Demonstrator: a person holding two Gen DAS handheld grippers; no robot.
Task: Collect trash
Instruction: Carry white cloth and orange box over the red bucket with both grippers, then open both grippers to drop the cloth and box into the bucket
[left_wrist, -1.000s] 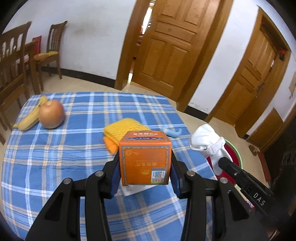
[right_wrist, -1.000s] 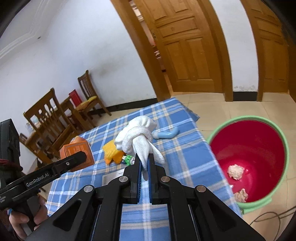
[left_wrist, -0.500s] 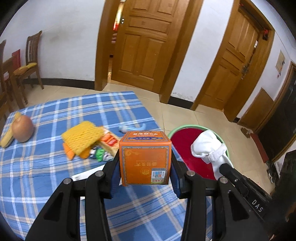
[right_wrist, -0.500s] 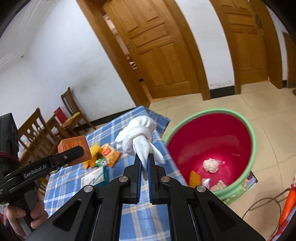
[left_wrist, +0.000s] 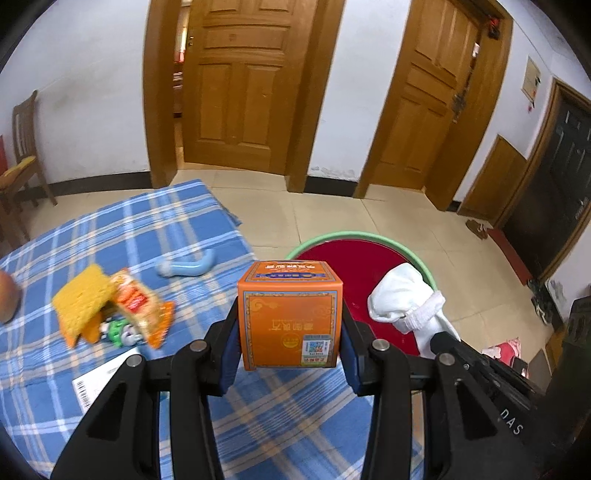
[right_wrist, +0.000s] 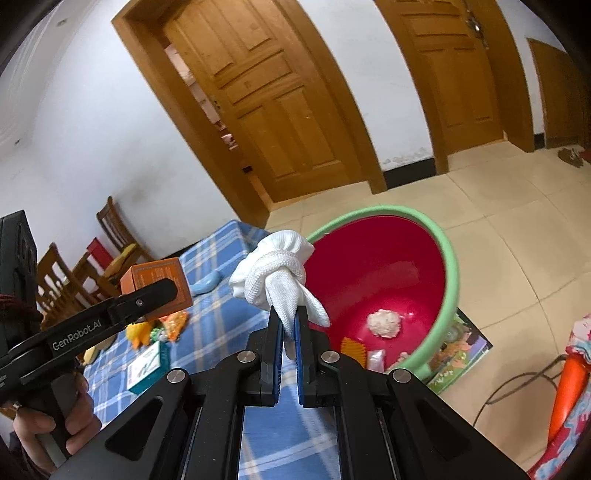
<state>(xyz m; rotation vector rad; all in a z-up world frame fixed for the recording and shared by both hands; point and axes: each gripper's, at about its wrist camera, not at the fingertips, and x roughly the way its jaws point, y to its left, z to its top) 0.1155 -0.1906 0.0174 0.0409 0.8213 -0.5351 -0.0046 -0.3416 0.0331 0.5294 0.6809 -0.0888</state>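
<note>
— Left wrist view: what does the left gripper hold?
— Its jaws are spread wide and clamp an orange box, raised over the blue plaid tablecloth near the red tub.
— Right wrist view?
— The right gripper has its jaws nearly closed, pinching a knotted white cloth by its tail, in front of the tub's green rim.

**Bright, even room light; fisheye warp, some blur**

Both views well lit w/ soft daylight, no harsh shadows. Mild sheen on floor tiles and red basin. Strong barrel distortion: door frames bow, corners vignette black. Motion blur on snack wrappers in left view; basin rim smeared in right view.
</note>
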